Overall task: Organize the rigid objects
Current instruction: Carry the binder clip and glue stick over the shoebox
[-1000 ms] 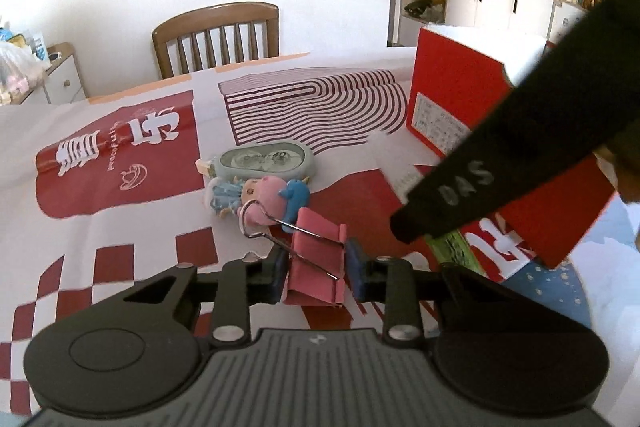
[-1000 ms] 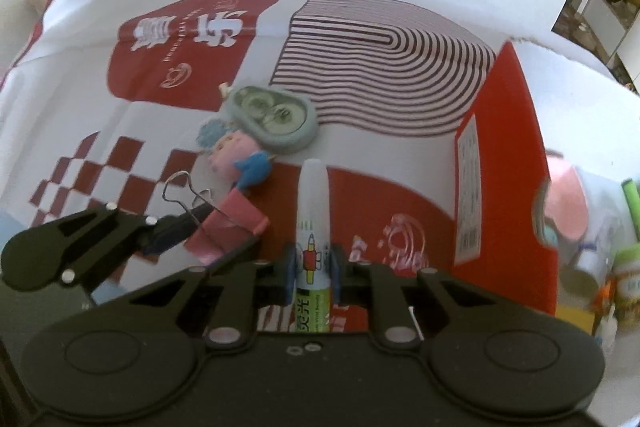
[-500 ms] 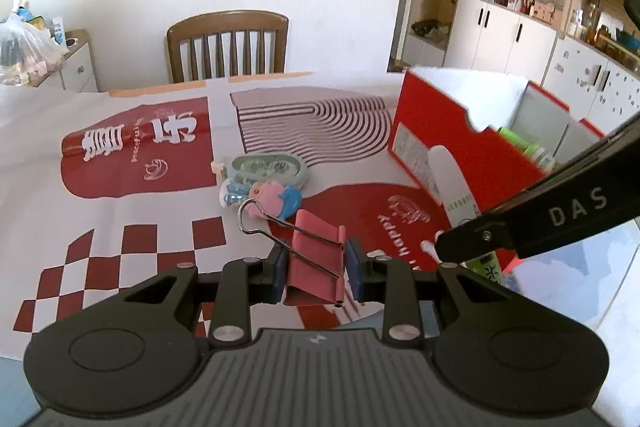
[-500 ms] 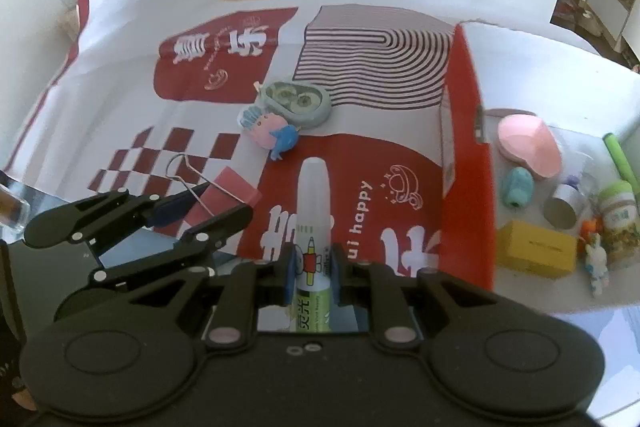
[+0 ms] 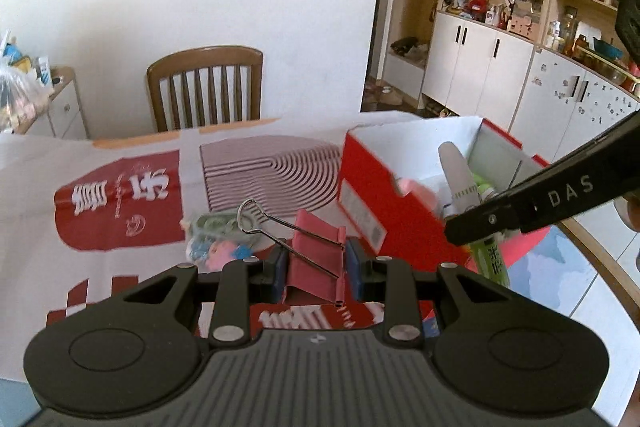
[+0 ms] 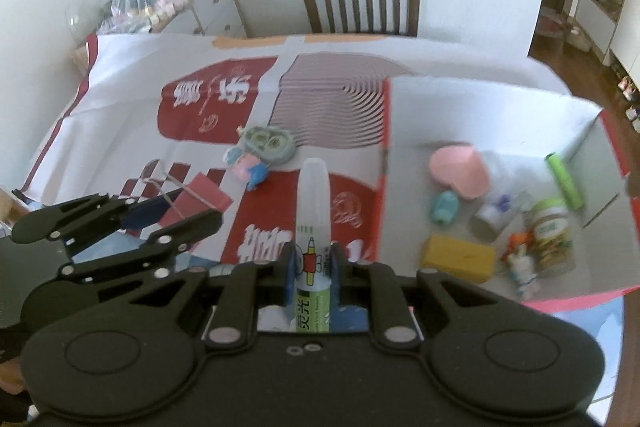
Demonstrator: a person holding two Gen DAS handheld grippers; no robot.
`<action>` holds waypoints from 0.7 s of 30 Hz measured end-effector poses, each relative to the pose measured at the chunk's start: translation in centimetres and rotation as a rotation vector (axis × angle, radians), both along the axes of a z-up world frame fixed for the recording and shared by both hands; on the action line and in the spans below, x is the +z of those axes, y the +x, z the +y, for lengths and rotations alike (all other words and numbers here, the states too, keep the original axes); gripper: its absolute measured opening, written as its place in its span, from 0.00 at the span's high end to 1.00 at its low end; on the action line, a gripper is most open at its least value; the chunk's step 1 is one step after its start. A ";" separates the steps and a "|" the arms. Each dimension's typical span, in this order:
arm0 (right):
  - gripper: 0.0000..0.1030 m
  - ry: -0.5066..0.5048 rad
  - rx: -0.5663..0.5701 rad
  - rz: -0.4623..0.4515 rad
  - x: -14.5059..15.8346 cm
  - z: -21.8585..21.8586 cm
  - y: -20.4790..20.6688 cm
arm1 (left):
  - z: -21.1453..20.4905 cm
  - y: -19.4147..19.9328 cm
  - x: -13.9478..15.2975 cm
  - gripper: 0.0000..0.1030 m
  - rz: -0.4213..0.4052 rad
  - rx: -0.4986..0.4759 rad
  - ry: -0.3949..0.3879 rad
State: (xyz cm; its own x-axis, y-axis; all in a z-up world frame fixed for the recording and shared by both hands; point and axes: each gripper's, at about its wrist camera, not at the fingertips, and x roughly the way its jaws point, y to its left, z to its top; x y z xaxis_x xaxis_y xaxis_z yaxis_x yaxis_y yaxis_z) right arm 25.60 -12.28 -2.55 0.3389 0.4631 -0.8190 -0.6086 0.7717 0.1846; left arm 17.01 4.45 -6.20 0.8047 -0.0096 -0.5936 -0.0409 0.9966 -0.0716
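My left gripper (image 5: 316, 267) is shut on a pink binder clip (image 5: 314, 261) with wire handles, held above the tablecloth; it also shows in the right wrist view (image 6: 200, 197). My right gripper (image 6: 312, 263) is shut on a white and green glue bottle (image 6: 314, 223), also seen in the left wrist view (image 5: 460, 183) over the box's near wall. The red box (image 6: 384, 131) with a white inside stands at the right and holds several small items. A grey-green tape dispenser (image 6: 270, 143) and a pink and blue figure (image 6: 250, 167) lie on the cloth.
The red and white patterned tablecloth (image 6: 120, 99) covers the table. A wooden chair (image 5: 206, 83) stands at the far side. In the box lie a pink heart-shaped case (image 6: 460, 169), a yellow block (image 6: 456, 257), a small jar (image 6: 552, 231) and a green marker (image 6: 564, 179).
Both grippers have risen and moved back with their objects. The box's inside now shows more fully, and the glue bottle has moved to over the box's near wall.
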 end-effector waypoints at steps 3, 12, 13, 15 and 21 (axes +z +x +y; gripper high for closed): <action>0.85 0.014 -0.012 -0.018 0.7 -1.4 1.0 | -1.0 0.6 0.8 0.72 -0.003 0.002 -0.003; 0.85 0.034 -0.045 -0.059 1.5 -6.2 4.6 | -5.4 3.7 2.4 0.72 -0.012 -0.030 0.023; 0.85 0.035 -0.051 -0.063 1.5 -6.8 5.0 | -5.9 4.0 2.5 0.72 -0.012 -0.036 0.026; 0.85 0.035 -0.062 -0.068 1.5 -8.1 6.1 | -7.4 4.9 2.6 0.72 -0.014 -0.053 0.036; 0.85 0.026 -0.091 -0.075 1.1 -11.6 9.2 | -11.1 8.0 2.2 0.72 0.003 -0.074 0.055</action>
State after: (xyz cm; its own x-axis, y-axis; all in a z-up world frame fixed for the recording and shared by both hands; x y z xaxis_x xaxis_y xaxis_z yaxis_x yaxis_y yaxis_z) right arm 34.83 -23.89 -1.47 0.4407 0.4482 -0.7778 -0.5489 0.8201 0.1616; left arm 25.01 -6.68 -4.02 0.8011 -0.0364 -0.5974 0.0333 0.9993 -0.0163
